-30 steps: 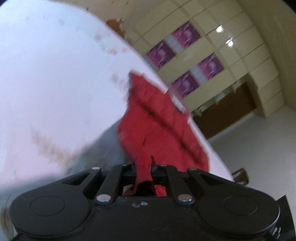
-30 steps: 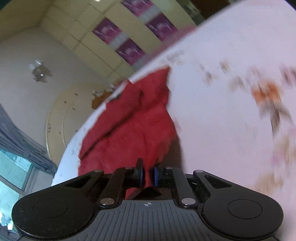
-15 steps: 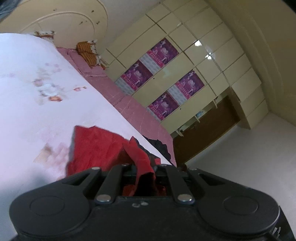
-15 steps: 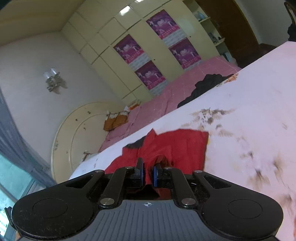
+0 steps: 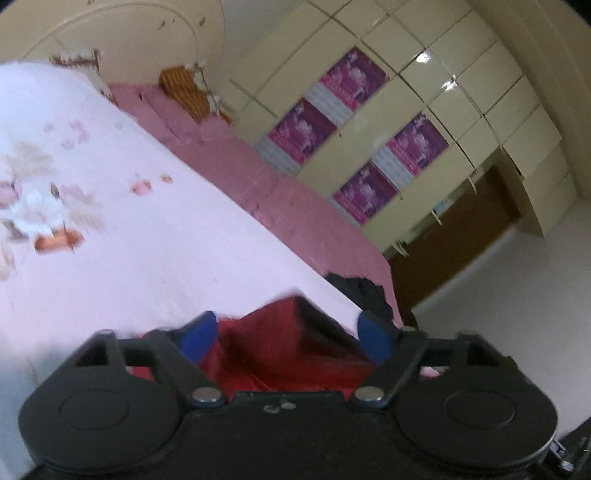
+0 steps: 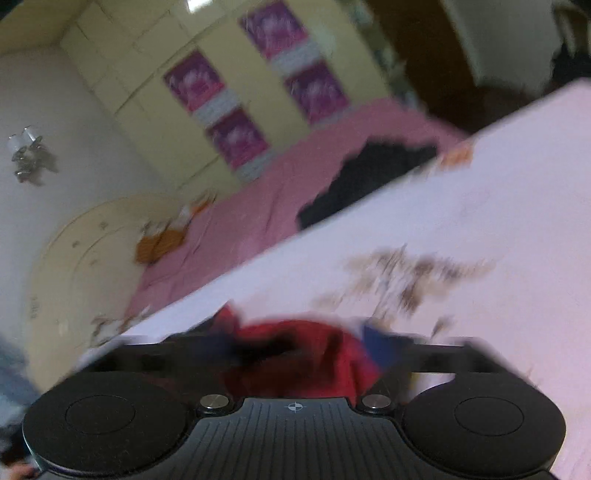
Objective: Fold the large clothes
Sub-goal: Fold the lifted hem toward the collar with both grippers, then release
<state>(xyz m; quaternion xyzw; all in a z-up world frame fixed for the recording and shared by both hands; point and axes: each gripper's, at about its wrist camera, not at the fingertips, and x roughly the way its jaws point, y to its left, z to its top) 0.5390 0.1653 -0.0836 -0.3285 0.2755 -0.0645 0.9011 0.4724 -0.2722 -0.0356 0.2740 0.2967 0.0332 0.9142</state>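
Both grippers stand wide open over the near edge of the bed, and their jaws have just been opening. In the left wrist view the left gripper [image 5: 288, 334] has its blue pads [image 5: 197, 338] spread far apart, and the red garment [image 5: 280, 343] lies between them without either pad pressing on it; a folded corner of the cloth rises to a peak just beyond the fingers. The right gripper [image 6: 299, 343] shows the same stance in its own blurred view: one blue pad is plain on the right, the other is smeared and dark on the left, and the red cloth sits bunched in the gap, loose as far as I can tell. The garment rests on the pale sheet [image 5: 122, 240], a light lilac spread with faded flower prints, close under both tools. Beyond the sheet runs a pink bedcover [image 5: 258, 177], and a black garment [image 5: 364, 293] lies heaped on it near the bed's far corner; the right wrist view shows that same dark heap further up its frame. An orange striped pillow [image 5: 186, 94] leans by the round cream headboard [image 5: 122, 33]. Behind the bed stands a cream wardrobe [image 5: 461, 96] with purple posters [image 5: 352, 79] stuck on its doors. A wall lamp [image 6: 27, 157] hangs on the plain wall in the right wrist view.
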